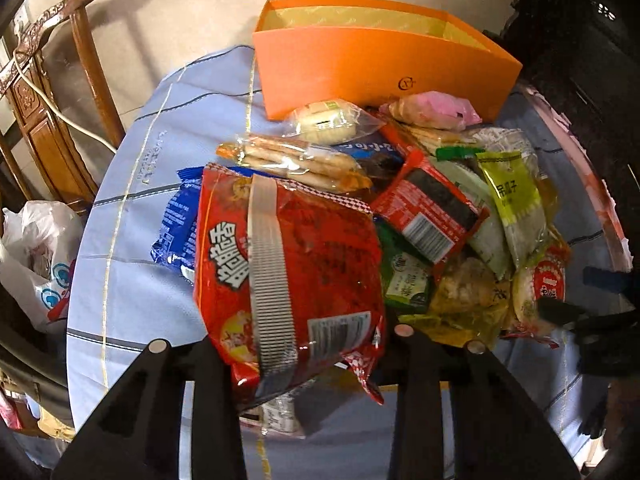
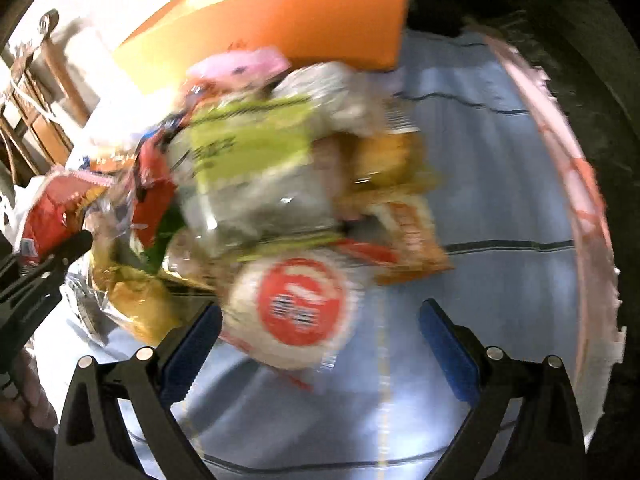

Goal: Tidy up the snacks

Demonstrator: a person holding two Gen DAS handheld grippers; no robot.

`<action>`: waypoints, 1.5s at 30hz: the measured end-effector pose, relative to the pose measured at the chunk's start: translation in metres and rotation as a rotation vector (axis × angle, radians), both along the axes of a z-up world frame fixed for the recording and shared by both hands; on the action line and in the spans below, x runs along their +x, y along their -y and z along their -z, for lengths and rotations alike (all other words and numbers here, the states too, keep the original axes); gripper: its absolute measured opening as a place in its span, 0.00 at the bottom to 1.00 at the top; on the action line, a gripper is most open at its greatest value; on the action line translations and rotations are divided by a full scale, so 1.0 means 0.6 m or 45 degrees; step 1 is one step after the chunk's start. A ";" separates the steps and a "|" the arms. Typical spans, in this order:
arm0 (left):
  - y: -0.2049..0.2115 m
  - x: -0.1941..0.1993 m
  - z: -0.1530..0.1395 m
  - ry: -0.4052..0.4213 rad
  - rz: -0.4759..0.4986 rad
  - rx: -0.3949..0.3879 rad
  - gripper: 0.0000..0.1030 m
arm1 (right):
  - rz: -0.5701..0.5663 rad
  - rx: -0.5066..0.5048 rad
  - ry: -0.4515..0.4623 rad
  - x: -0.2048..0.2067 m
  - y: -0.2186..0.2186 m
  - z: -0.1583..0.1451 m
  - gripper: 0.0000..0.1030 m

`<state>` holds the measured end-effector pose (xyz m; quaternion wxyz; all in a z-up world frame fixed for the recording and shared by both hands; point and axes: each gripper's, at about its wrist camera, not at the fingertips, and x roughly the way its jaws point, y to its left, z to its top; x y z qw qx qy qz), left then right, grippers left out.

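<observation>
While our left gripper (image 1: 320, 316) clamps a red packet (image 1: 296, 264) before the orange box (image 1: 376, 68), our right gripper (image 2: 320, 340) gapes wide around a round snack (image 2: 296, 312).

The left gripper (image 1: 304, 280) is closed on a red packet (image 1: 288, 276); one ribbed finger (image 1: 268, 272) lies across the front of the packet. The right gripper (image 2: 320, 320) has its blue pads (image 2: 444, 348) wide apart, with nothing between them. Its view is blurred.
</observation>
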<state>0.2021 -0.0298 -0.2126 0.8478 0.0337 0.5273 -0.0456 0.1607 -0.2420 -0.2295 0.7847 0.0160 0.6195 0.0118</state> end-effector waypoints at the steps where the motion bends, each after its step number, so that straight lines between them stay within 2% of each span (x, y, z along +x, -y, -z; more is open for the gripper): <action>1: -0.003 0.001 0.001 -0.004 -0.003 -0.001 0.33 | -0.010 -0.025 -0.019 0.005 -0.010 0.011 0.84; 2: -0.007 0.002 0.002 -0.011 -0.006 -0.002 0.33 | -0.018 -0.034 -0.042 0.010 -0.019 0.021 0.77; 4: -0.012 0.003 0.005 -0.022 -0.004 0.000 0.33 | 0.007 -0.031 -0.025 0.015 -0.024 0.025 0.73; 9: -0.013 -0.001 0.004 -0.027 0.016 -0.002 0.33 | 0.008 -0.005 -0.034 0.021 -0.014 0.029 0.71; 16: -0.016 -0.007 -0.005 -0.019 0.027 -0.007 0.33 | 0.091 0.129 -0.028 0.010 0.033 0.031 0.71; 24: -0.015 -0.021 -0.015 -0.014 0.043 -0.010 0.34 | 0.122 0.193 -0.013 -0.022 0.070 0.020 0.71; 27: -0.014 -0.026 -0.023 -0.004 0.046 -0.016 0.34 | 0.106 0.251 0.000 -0.046 0.066 -0.004 0.71; 31: -0.012 -0.035 -0.047 0.029 0.056 -0.030 0.34 | 0.058 0.317 0.064 -0.075 0.066 -0.067 0.71; 37: -0.005 -0.057 -0.114 0.131 0.101 -0.065 0.34 | 0.002 0.328 0.209 -0.096 0.069 -0.168 0.71; 42: -0.001 -0.062 -0.157 0.205 0.128 -0.074 0.34 | -0.013 0.353 0.296 -0.082 0.058 -0.215 0.71; 45: 0.005 -0.041 -0.177 0.237 0.146 -0.067 0.34 | -0.016 0.345 0.368 -0.033 0.044 -0.242 0.71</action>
